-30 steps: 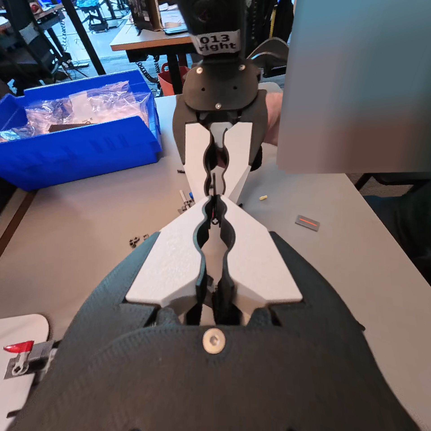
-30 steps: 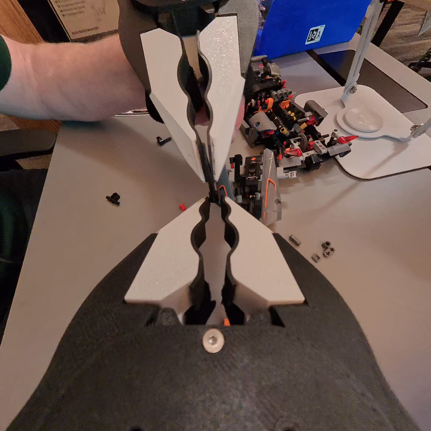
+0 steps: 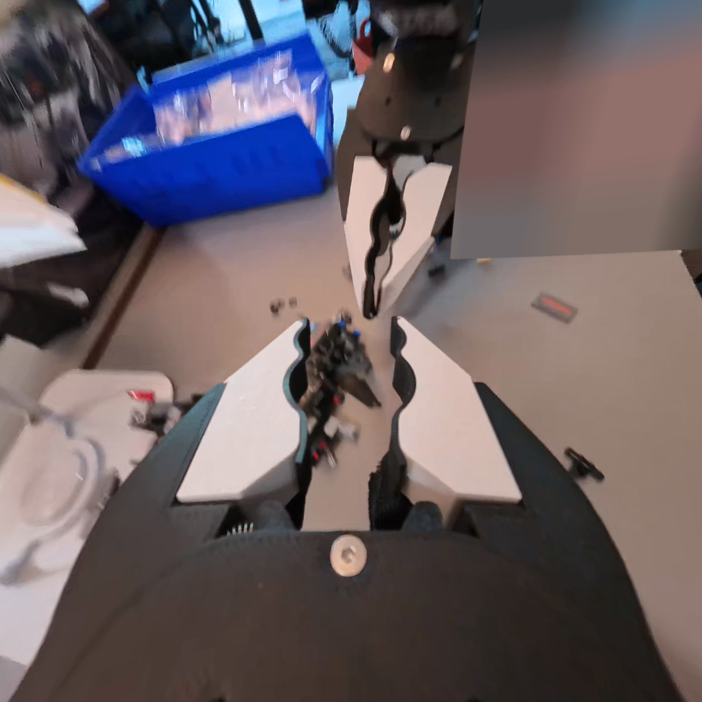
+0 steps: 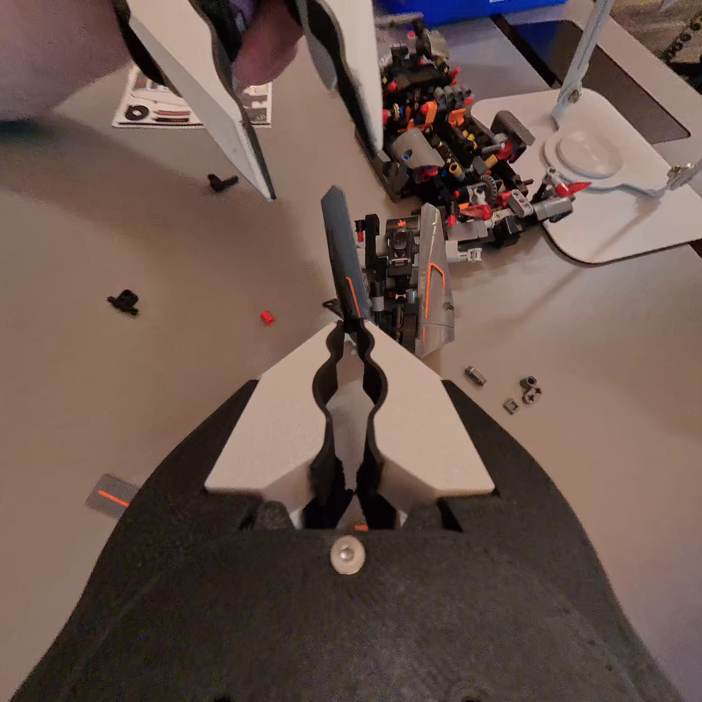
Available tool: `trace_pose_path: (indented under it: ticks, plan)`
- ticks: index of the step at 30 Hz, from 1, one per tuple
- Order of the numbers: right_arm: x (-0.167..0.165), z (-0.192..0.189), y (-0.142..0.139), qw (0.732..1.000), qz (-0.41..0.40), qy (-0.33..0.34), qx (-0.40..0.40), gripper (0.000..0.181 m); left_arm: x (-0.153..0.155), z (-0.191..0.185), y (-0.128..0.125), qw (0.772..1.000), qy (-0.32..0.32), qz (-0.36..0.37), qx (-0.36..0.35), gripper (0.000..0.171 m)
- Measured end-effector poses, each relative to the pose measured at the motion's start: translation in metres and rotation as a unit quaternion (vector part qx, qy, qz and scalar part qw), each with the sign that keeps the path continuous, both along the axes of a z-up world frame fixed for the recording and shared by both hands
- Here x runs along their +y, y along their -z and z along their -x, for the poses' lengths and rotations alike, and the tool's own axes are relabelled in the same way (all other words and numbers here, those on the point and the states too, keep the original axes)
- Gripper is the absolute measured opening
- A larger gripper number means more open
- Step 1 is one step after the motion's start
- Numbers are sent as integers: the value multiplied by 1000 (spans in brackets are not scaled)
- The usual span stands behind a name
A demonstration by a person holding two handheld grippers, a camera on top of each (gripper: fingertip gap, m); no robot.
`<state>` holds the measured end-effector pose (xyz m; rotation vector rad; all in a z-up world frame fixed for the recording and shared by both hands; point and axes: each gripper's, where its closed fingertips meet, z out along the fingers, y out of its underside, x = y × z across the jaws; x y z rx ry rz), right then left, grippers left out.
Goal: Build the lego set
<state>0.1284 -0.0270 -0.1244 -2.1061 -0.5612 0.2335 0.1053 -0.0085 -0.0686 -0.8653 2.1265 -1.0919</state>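
Now the left gripper (image 3: 347,323) has let go and pulled back, and its white fingers stand wide apart with nothing between them. A second ago both grippers met tip to tip on one small part. The right gripper (image 4: 351,324) is nearly shut, and its tips pinch a thin black piece at the foot of a long dark grey panel with an orange stripe (image 4: 343,258), which stands up from the grey table (image 4: 171,361).

Much of the build is done. A big black, grey and orange lego car frame (image 4: 448,140) lies near the far right edge of the table, partly on a white stand base (image 4: 626,228). A smaller block with a grey striped panel (image 4: 433,281) lies just in front of it. The two are not joined yet, I think. Loose bits wait: a red peg (image 4: 267,318), a black clip (image 4: 124,302), small grey connectors (image 4: 528,391), and a flat grey tile (image 4: 110,495) near the front left edge.

The left wrist view is blurry. I cannot tell what the pinched piece is.
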Motion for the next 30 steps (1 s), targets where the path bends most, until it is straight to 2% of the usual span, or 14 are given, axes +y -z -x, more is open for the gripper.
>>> trace_pose_path:
  ticks: [4, 6, 11, 15, 30]
  plan:
    - [4, -6, 11, 1000, 16, 21, 0, 4, 0, 7, 29, 999, 3, 20, 41, 38]
    - [4, -12, 11, 999, 18, 35, 6, 4, 2, 5, 42, 999, -3, 0, 49, 38]
    - [9, -17, 17, 999, 23, 43, 14, 4, -4, -7, 55, 999, -8, -6, 34, 33]
    - [11, -17, 18, 999, 21, 42, 11, 4, -3, -15, 57, 999, -22, -38, 13, 32]
    - [15, -13, 22, 999, 21, 38, 5, 4, -4, -19, 64, 999, -24, -23, 6, 20]
